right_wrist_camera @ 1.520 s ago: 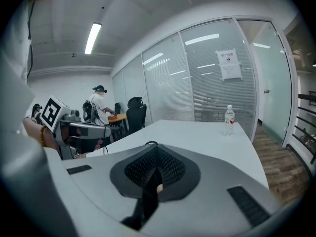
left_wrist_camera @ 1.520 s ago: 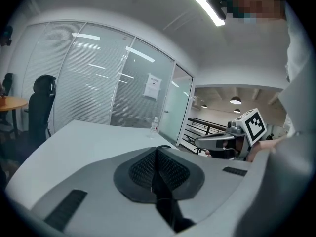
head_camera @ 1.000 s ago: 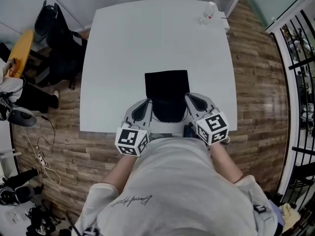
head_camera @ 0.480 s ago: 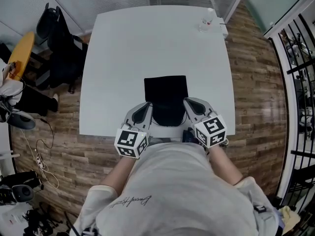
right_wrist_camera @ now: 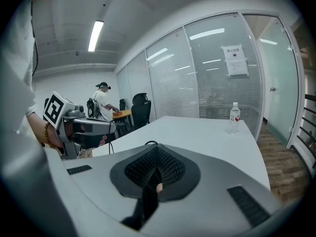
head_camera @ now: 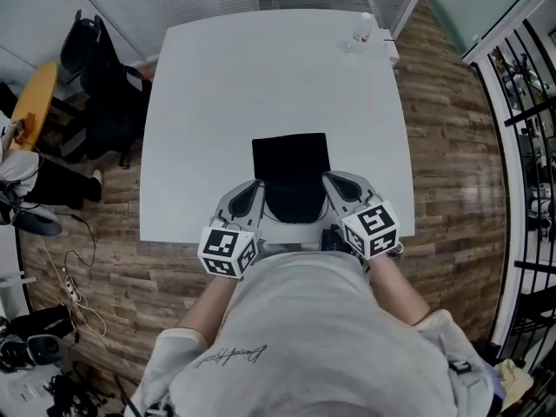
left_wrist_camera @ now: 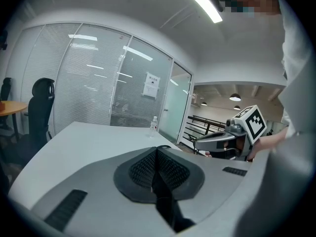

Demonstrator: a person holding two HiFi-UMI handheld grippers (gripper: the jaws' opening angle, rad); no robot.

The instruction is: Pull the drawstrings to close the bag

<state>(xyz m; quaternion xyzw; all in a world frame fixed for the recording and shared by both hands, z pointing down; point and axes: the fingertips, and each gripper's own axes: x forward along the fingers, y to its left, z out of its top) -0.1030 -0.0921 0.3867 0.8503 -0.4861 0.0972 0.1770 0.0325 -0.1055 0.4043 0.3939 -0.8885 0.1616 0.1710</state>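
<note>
A black drawstring bag (head_camera: 291, 156) lies flat on the white table (head_camera: 217, 85), its bunched mouth toward the near edge. My left gripper (head_camera: 261, 186) sits at the mouth's left side and my right gripper (head_camera: 329, 181) at its right side. In the left gripper view the left gripper (left_wrist_camera: 157, 150) has its jaws pressed together, with a thin black cord loop (left_wrist_camera: 165, 146) poking out past the tips. The right gripper (right_wrist_camera: 155, 147) looks the same, with a cord loop (right_wrist_camera: 148, 143) just beyond its tips. How the cords run to the bag is hidden.
A water bottle (head_camera: 364, 26) stands at the table's far right corner. A black office chair (head_camera: 95, 68) stands left of the table, and cables (head_camera: 74, 276) lie on the wood floor. A metal railing (head_camera: 526, 102) runs along the right. A person (right_wrist_camera: 103, 102) stands far off.
The head view has shifted slightly. Both grippers stay shut at the bag's mouth, and the bag has barely moved.
</note>
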